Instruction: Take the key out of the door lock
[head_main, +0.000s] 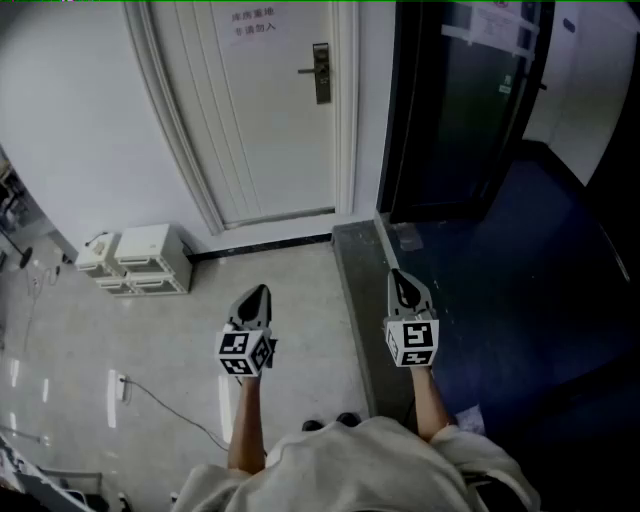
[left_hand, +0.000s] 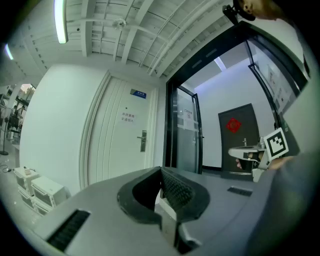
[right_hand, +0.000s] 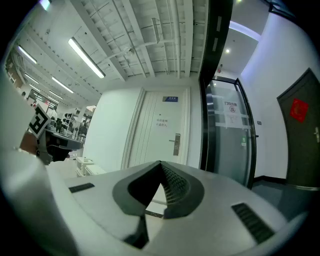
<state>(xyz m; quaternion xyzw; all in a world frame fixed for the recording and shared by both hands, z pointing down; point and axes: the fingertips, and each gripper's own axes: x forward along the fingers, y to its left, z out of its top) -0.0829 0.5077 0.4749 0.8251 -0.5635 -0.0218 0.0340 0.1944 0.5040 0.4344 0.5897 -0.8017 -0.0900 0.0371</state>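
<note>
A white door (head_main: 270, 110) stands shut ahead, with a dark lock plate and lever handle (head_main: 320, 72) on its right side. That lock (left_hand: 143, 140) also shows in the left gripper view, and the lock (right_hand: 176, 144) in the right gripper view. It is too far off to make out a key. My left gripper (head_main: 258, 293) and right gripper (head_main: 397, 276) are held level side by side, well short of the door. The left gripper (left_hand: 161, 169) has its jaws meeting at the tip with nothing between them. So does the right gripper (right_hand: 160, 163).
White drawer boxes (head_main: 150, 257) stand against the wall left of the door. A dark-framed glass door (head_main: 460, 100) is to the right, over dark blue floor (head_main: 520, 300). A cable (head_main: 150, 395) lies on the light floor at the left.
</note>
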